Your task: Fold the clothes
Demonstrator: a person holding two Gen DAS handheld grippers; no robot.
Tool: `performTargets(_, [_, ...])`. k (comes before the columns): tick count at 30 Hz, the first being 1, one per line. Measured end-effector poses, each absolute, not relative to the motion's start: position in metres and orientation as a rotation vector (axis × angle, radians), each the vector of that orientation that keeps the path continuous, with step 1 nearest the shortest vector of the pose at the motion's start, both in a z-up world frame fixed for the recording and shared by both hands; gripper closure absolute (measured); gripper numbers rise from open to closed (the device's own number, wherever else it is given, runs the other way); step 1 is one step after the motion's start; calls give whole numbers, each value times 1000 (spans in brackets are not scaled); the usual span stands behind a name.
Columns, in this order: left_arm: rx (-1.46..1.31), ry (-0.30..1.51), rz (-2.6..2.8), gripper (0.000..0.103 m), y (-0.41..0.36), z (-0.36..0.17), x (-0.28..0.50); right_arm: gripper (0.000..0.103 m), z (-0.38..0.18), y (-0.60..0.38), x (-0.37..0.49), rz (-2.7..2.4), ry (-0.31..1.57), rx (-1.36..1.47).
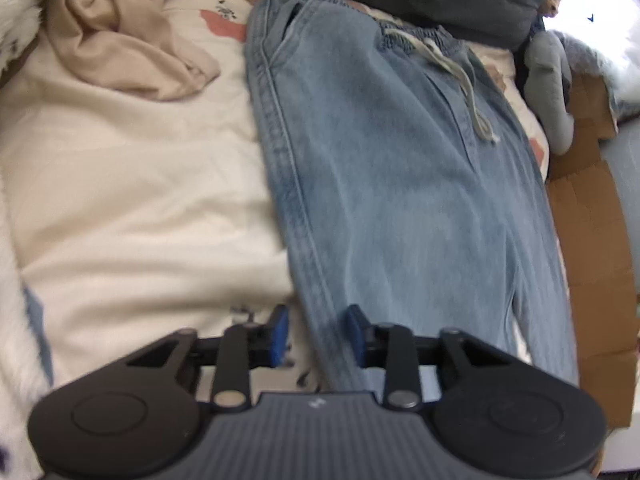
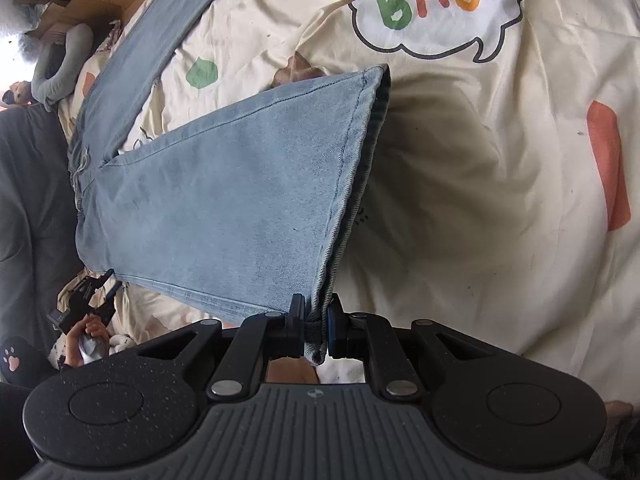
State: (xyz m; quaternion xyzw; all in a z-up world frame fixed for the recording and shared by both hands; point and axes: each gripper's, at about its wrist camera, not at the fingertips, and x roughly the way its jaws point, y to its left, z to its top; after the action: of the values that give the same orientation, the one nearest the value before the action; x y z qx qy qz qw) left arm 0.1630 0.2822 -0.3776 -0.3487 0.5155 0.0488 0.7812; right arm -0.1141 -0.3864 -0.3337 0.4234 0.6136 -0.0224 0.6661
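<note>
Denim jeans (image 1: 380, 168) lie spread on the cream bed cover (image 1: 132, 184), waistband toward the far edge. Right gripper (image 2: 314, 328) has its fingers clamped on one leg's hem corner, raised off the bed. Left gripper (image 1: 316, 336) straddles the other leg's side seam, fingers apart, not pressing. Beige garment (image 1: 128, 36) lies crumpled nearby.

Light-blue drawstring jeans (image 2: 224, 184) lie spread, one hem lifted.

We count one pair of jeans (image 1: 380, 184), one beige garment (image 1: 120, 36) in a heap, one printed quilt (image 2: 480, 160), two grippers, left gripper (image 1: 318, 332) and right gripper (image 2: 314, 326), and one grey plush toy (image 1: 548, 92).
</note>
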Motion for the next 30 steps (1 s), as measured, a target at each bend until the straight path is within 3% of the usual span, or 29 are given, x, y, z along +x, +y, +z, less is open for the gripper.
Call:
performTargets(4, [-829,1069,136,86,299,-382,178,95,-325,-384,-112,-58,1393,943])
performTargets(12, [-898,1010,209,86,323,-389,211,95,-314,-383,-110,-66,1409,926])
performTargets(19, [-828,1006,216,96,337,-376,241,95,-316,-375,-117,-72,1444,916])
performTargets(30, [-716,1036,206,97,339,-372,228,95,-346,-364,-127,-96,1535,883])
